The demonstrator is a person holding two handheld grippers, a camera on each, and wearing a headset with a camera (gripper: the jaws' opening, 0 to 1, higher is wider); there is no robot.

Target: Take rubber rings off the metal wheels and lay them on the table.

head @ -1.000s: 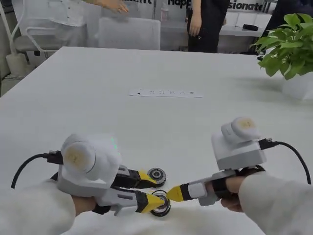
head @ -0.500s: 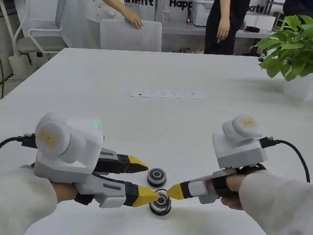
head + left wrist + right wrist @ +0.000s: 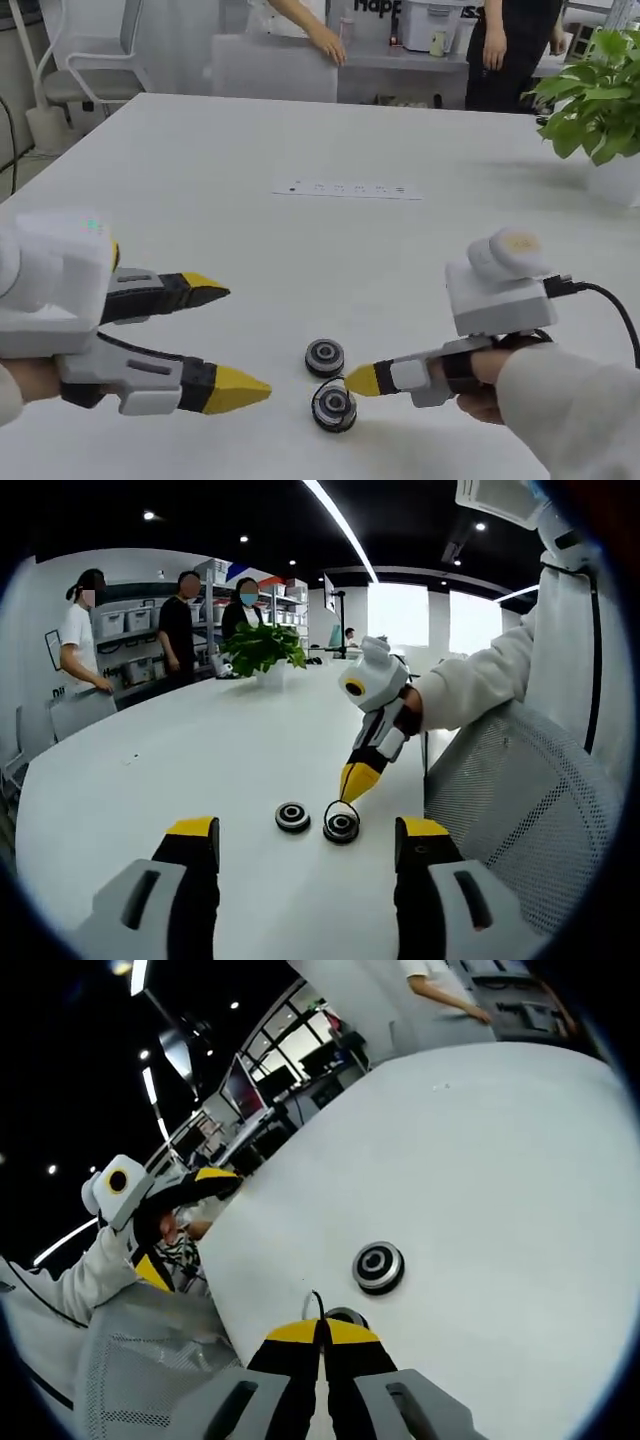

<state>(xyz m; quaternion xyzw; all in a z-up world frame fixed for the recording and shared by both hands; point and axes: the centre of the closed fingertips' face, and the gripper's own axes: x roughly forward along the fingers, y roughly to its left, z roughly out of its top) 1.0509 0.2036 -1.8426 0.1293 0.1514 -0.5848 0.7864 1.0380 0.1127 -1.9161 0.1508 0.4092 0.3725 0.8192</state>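
Observation:
Two small metal wheels lie on the white table: the far wheel and the near wheel. My right gripper is shut on a thin black rubber ring, which loops up from the near wheel's rim. My left gripper stands open, left of both wheels and apart from them, with nothing between its yellow-tipped jaws. It also shows in the right gripper view.
A white strip lies flat at mid-table. A potted plant stands at the back right. People and chairs are beyond the far edge. The right gripper's cable trails to the right.
My left gripper has drawn back to the left, away from the wheels, with its jaws spread wider. The right gripper stays pinched at the near wheel.

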